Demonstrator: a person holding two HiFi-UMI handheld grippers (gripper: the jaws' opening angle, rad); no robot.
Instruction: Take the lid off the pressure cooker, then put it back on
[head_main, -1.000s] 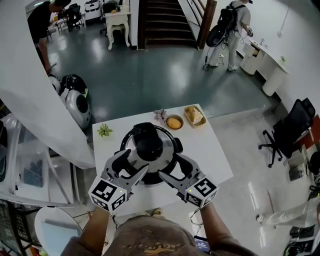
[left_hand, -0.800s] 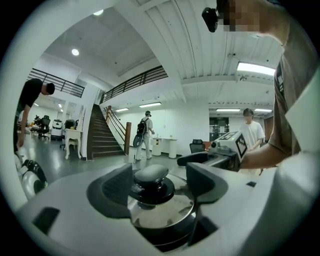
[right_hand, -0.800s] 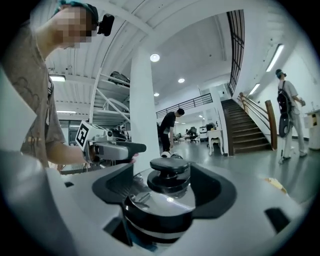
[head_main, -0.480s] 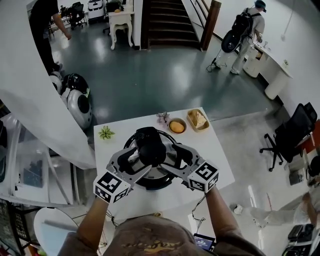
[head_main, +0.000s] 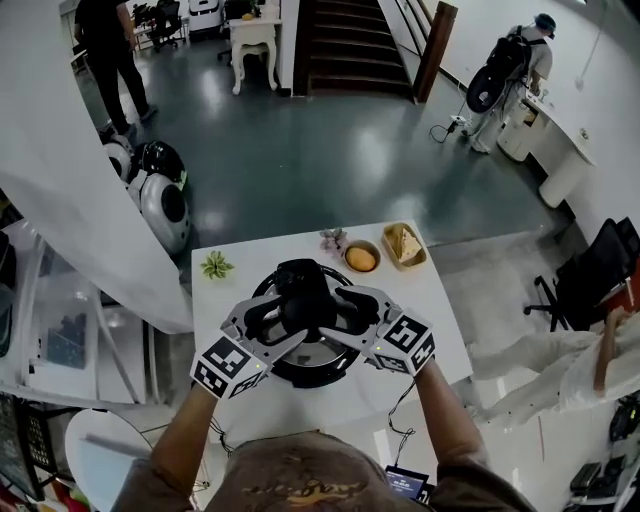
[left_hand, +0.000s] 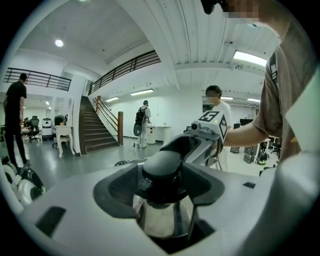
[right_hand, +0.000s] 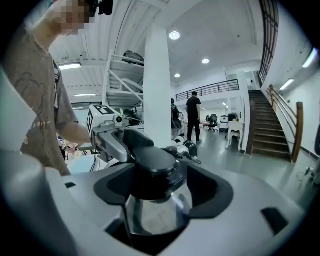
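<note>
A steel pressure cooker (head_main: 312, 356) with its lid on stands in the middle of a white table (head_main: 432, 305). The lid's black knob (head_main: 303, 298) sits on top. My left gripper (head_main: 292, 318) reaches it from the near left and my right gripper (head_main: 326, 316) from the near right. Both pairs of jaws have just been closing with the knob between them. In the left gripper view the knob (left_hand: 161, 167) fills the gap and the pads lie against its sides. The right gripper view shows the knob (right_hand: 150, 161) held the same way, with shiny lid steel below it.
At the table's far edge stand a small green plant (head_main: 215, 265), a flower sprig (head_main: 331, 240), a bowl of orange food (head_main: 361, 258) and a basket of bread (head_main: 404, 243). Beyond the table lie a dark floor, stairs, standing people and white round machines (head_main: 160, 200).
Both grippers moved forward from the cooker's near rim to the lid knob. Their jaws now flank it from either side and have narrowed onto it.
</note>
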